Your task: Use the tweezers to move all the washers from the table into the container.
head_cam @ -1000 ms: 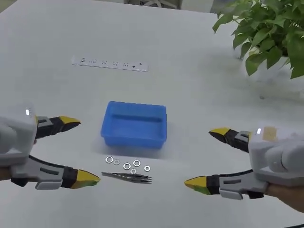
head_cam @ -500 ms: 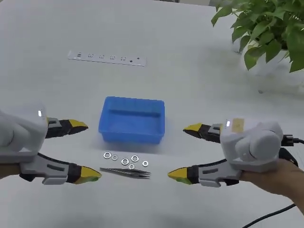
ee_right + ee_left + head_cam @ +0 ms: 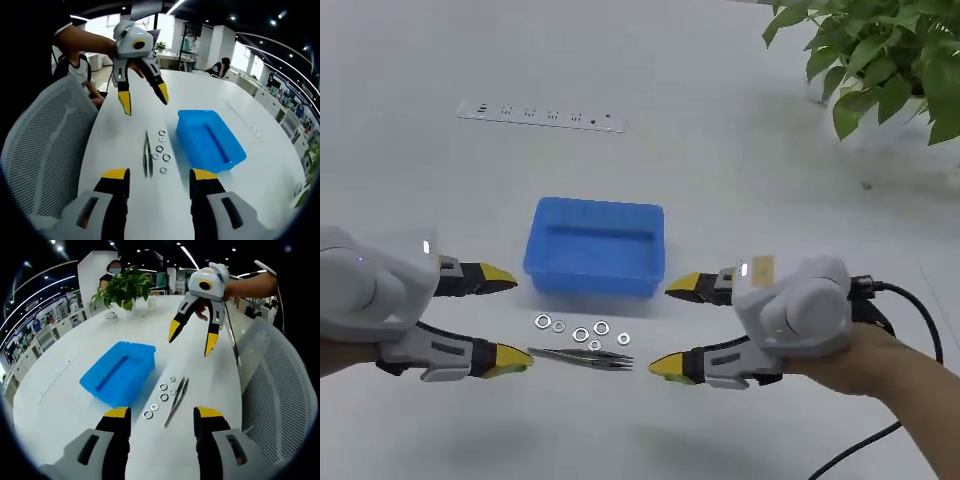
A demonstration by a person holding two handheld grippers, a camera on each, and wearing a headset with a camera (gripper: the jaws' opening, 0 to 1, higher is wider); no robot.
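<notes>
L claw (image 3: 521,320) and R claw (image 3: 660,327) spread beside tweezers (image 3: 585,357); maybe six washers (image 3: 580,334) near container (image 3: 592,284).

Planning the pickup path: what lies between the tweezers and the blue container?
The washers, in a loose row, lie between tweezers and container; the head view shows it.

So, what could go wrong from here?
The tweezers lie flat, close beside the washers, so a claw grabbing them could scatter washers. The left claw and right claw are both open, facing each other across the tweezers, and might collide. The thin tweezers could also slip from such wide tips.
</notes>
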